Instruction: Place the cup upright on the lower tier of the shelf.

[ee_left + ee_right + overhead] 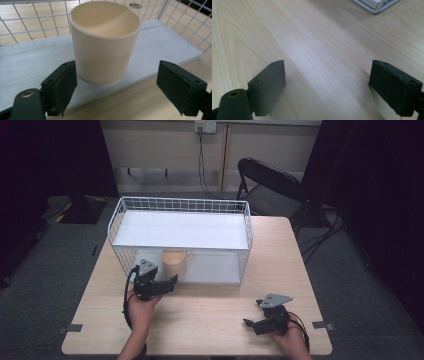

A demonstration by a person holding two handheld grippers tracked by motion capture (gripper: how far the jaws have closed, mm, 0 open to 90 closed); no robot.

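Black fingers [60, 87] of the left gripper [117, 87] stand wide apart, flanking a cream mug [105, 40] without touching it; no writing readable on it. Mug sits upright on the white lower shelf [160, 42] of a white wire rack [180, 205], near its front edge. Right gripper [332, 87], fingers [395, 87] likewise wide and holding nothing, hovers low over bare wooden worktop [312, 37], well apart from the rack.
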